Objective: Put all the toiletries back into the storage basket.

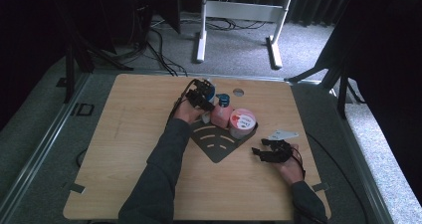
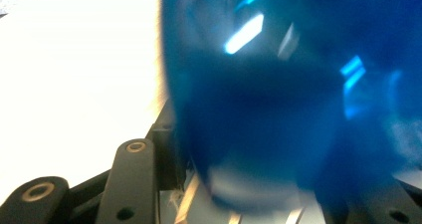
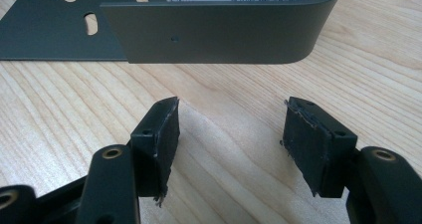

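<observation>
A dark grey metal rack [image 1: 219, 145] with curved slots lies mid-table. On it stand a pink bottle [image 1: 221, 115] with a blue cap and a white tub [image 1: 242, 122] with a pink lid. My left gripper [image 1: 201, 98] is at the rack's far left corner, around a white bottle [image 1: 206, 117] with a blue top. In the left gripper view that blue top [image 2: 259, 109] sits blurred between the jaws, and contact with the pads is unclear. My right gripper [image 1: 264, 152] [image 3: 231, 134] rests open on the wood, with nothing between its pads, just short of the rack's curved wall [image 3: 219, 35].
The wooden table [image 1: 124, 149] has a round hole [image 1: 238, 91] near its far edge. Bare wood spreads to the left and along the front. Beyond the table, a white desk frame [image 1: 201, 35] and cables lie on the grey carpet.
</observation>
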### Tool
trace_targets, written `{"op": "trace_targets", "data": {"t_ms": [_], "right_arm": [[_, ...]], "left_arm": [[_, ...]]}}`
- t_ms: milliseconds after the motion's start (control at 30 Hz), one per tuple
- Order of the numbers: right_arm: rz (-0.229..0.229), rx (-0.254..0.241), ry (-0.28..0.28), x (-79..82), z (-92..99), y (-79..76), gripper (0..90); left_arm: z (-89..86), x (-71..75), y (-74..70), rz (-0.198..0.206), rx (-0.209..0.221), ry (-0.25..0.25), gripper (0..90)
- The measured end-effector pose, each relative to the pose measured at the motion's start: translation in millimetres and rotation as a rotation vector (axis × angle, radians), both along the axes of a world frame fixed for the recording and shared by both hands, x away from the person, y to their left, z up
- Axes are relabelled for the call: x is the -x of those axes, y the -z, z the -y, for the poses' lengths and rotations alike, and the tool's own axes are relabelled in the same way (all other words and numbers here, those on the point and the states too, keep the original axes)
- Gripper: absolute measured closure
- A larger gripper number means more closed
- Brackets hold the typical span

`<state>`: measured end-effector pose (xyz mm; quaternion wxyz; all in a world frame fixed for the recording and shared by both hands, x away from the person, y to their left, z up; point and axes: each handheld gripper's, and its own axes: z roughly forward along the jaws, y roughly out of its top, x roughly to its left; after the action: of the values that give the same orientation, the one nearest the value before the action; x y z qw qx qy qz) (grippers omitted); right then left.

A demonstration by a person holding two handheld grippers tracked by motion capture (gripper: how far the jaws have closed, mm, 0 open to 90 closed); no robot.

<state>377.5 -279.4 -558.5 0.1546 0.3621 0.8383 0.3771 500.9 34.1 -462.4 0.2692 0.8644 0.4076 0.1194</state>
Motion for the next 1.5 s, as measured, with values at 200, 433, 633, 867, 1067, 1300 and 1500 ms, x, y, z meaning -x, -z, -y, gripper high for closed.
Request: {"op": "trace_targets", "data": {"t_ms": [200,433,633,867,1067,1300,1500], "right_arm": [[0.0,-0.001,0.0,0.0,0.0,0.0,39.0],[0.002,0.002,-0.001,0.2,-0.3,0.1,39.0],[0.004,0.003,-0.001,0.3,-0.4,0.1,39.0],[0.004,0.004,-0.001,0.3,-0.5,0.1,39.0],[0.004,0.005,-0.001,0.4,-0.6,0.1,39.0],[0.003,0.004,-0.001,0.6,-0.5,0.1,39.1],[0.004,0.005,-0.001,0.6,-0.6,0.1,39.1]], "left_arm": [[-2.6,1.6,1.8,-0.017,0.004,-0.004,48.1],[-5.3,9.4,-4.3,-0.008,-0.011,0.015,44.8],[-12.0,18.0,-10.6,0.013,-0.024,0.017,44.8],[-20.3,30.0,-8.6,0.02,-0.035,0.017,46.4],[-31.0,44.7,-7.3,0.014,-0.027,0.026,46.0],[-46.7,60.4,-12.4,0.056,-0.022,0.002,45.2],[-58.4,68.9,-13.3,0.088,0.007,-0.02,44.3]]}}
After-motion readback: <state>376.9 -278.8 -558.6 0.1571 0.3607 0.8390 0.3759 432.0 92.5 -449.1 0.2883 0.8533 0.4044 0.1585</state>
